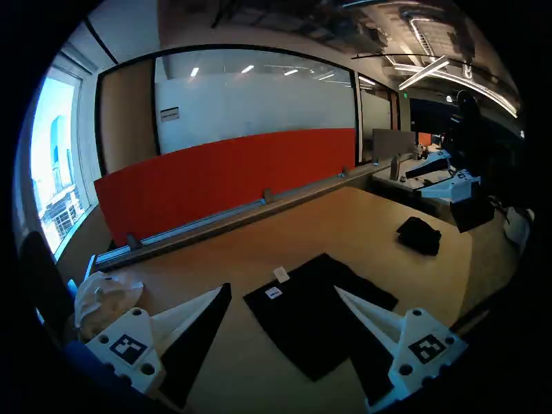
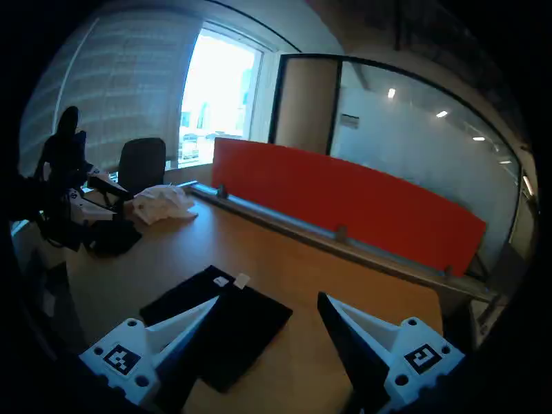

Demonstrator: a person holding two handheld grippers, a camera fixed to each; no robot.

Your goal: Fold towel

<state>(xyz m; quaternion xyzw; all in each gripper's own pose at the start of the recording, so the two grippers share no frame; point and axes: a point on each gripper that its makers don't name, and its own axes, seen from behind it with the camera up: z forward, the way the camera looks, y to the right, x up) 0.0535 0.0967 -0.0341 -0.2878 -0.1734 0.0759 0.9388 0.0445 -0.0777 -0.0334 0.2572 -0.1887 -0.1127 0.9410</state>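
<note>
A black towel [image 1: 314, 324] lies spread on a wooden desk [image 1: 331, 221], 2 white tags at its far edge, just ahead of the left gripper [image 1: 281, 288], whose fingers stand wide apart and hold nothing. The right gripper [image 2: 269, 297] is equally wide open and empty, with the towel below its left-hand finger. A red partition [image 1: 228, 179] backs the desk, and a white cloth [image 2: 162, 200] sits near its end.

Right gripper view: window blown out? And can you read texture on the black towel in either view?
Right gripper view: yes, the window clips to white; the black towel is a flat dark patch. Left gripper view: window milder, buildings visible outside; towel equally textureless; fisheye bows the red partition.
</note>
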